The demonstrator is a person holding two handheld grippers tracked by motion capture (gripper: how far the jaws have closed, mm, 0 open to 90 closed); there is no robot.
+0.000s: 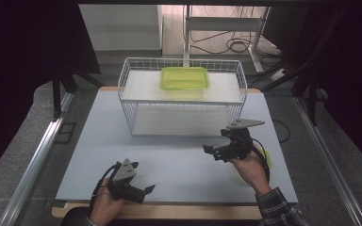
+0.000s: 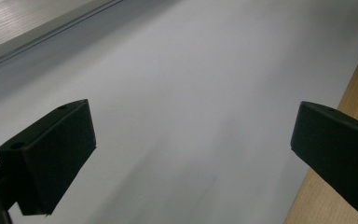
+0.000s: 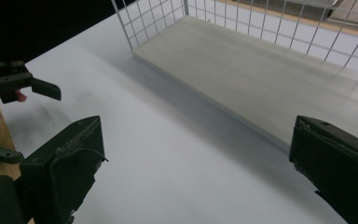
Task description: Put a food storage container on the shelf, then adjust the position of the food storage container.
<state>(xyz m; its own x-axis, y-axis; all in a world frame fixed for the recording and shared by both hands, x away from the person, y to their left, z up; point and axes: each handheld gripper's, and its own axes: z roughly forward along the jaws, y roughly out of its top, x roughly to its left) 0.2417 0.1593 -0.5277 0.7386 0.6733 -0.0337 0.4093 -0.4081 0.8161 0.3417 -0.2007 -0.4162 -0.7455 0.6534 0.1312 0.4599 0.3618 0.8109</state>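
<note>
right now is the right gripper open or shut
Open. In the right gripper view the right gripper has its two black jaws wide apart, with bare white table between them and nothing held.

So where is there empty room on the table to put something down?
The widest bare patch of table lies between the wire rack and the near edge, between the left gripper and right gripper. The rack's lower shelf is bare too. Its top shelf is tighter: a green tub sits mid-shelf.

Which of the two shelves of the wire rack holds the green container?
The upper shelf: the green container sits on it toward the back. The lower shelf is bare.
</note>
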